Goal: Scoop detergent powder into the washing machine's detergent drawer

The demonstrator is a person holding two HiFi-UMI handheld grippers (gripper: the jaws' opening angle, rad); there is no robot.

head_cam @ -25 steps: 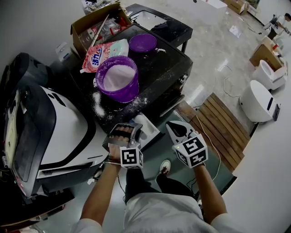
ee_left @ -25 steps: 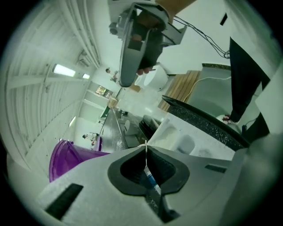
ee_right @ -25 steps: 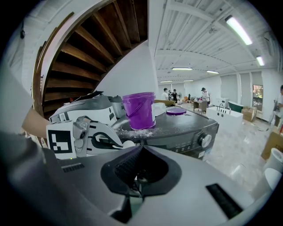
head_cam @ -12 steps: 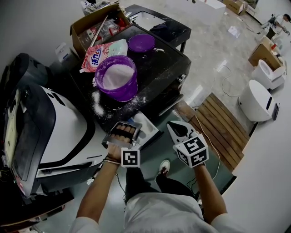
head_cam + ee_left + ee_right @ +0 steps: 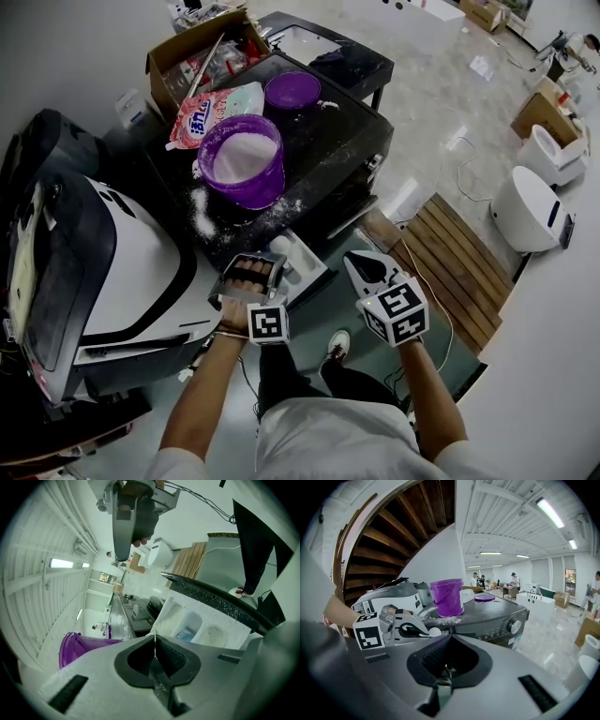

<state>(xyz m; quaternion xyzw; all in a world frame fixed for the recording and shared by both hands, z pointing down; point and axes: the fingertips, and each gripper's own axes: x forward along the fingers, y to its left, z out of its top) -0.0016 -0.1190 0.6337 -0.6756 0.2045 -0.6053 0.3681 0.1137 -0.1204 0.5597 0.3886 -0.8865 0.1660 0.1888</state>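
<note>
Holding my left claw just over the pulled-out detergent drawer, I have its jaws pressed together on the thin handle of a small white scoop. Only a white sliver shows in the seam. From my other claw's view the scoop's rounded bowl pokes out at the tip. The drawer juts from the front of the washing machine. My left claw's view shows three hollows in it, the middle one with something blue at the bottom.

My right claw hangs beside the drawer, off to its right, jaws closed with nothing between them.

Up on the dark desk that is the machine's top stands the purple bucket, open and holding white detergent powder. More powder is spilled across the desk near its base. The bucket's purple lid lies flat behind it, and a pink-and-white detergent bag lies just left of the lid, touching the bucket's rim. A cardboard box sits beyond the bag.
</note>
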